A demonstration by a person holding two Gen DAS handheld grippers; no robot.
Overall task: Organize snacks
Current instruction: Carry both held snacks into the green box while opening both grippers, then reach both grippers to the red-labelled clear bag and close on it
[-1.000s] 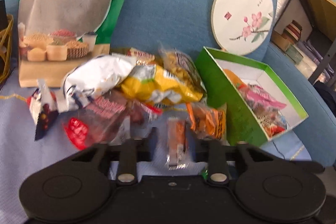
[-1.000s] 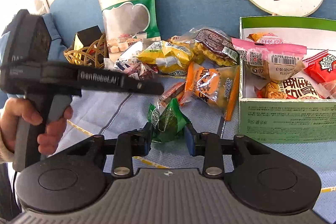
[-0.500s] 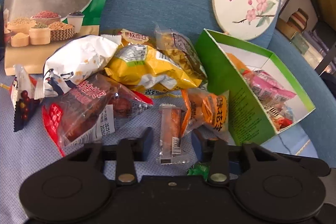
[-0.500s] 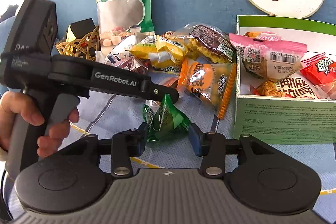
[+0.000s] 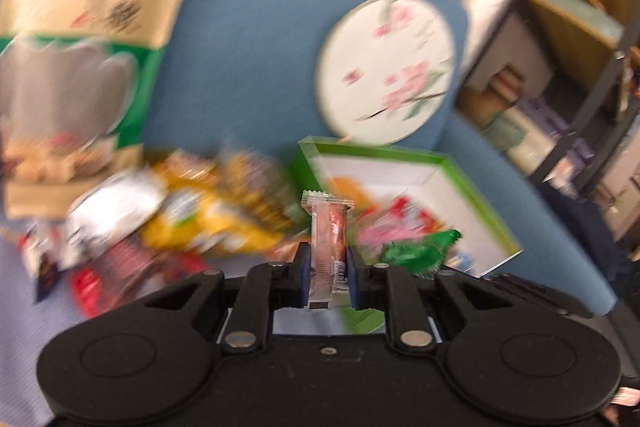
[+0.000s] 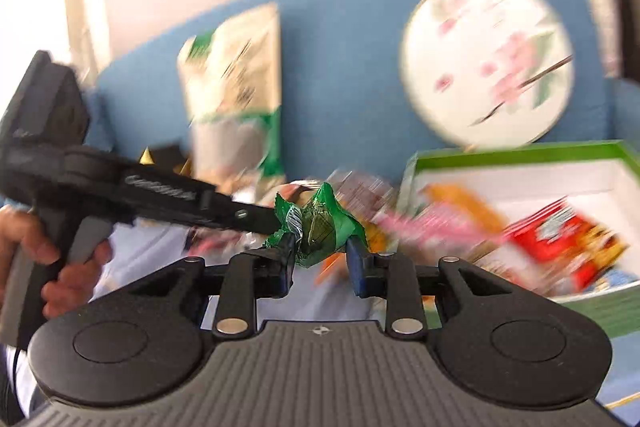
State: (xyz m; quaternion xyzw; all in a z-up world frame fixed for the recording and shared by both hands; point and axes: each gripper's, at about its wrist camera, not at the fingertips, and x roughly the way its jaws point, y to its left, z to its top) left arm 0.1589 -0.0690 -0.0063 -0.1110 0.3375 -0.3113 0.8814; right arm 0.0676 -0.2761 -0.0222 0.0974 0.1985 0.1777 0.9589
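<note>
Pinching a thin sausage stick [image 5: 329, 255] and a crinkly green candy [image 6: 320, 227], the left gripper [image 5: 328, 275] and right gripper [image 6: 322, 263] jaws could let either slip short of the green box [image 6: 520, 153].

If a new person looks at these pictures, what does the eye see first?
First, the left hand-held gripper holding a thin stick snack upright, and the right hand-held gripper holding a green wrapped snack. Behind them, the green box with packets, under a round flowered fan.
</note>
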